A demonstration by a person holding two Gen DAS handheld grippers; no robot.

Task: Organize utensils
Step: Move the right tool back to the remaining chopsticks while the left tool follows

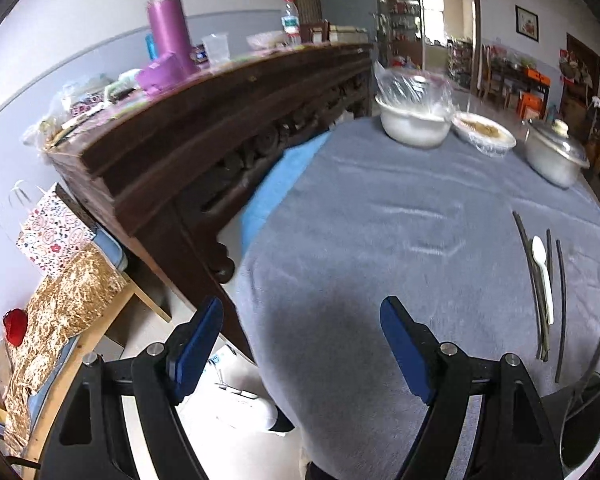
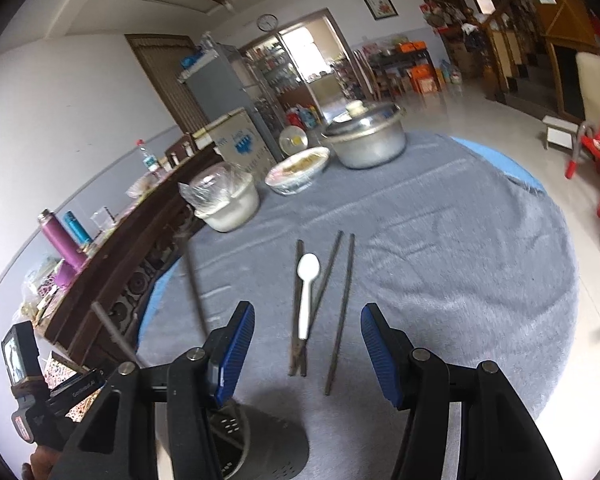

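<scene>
Right wrist view shows most of the work is still to do. The white spoon lies on the grey cloth, and I use it as my landmark: one dark chopstick lies under its handle, another chopstick crosses just right of it, and a third chopstick lies further right, apart. The perforated holder stands nearer to me than the spoon, at lower left (one thin stick seems already to lean in it, blurred). My right gripper hovers near the spoon's handle end, fingers apart, holding nothing. My left gripper is well left of the spoon, fingers wide apart, also empty.
</scene>
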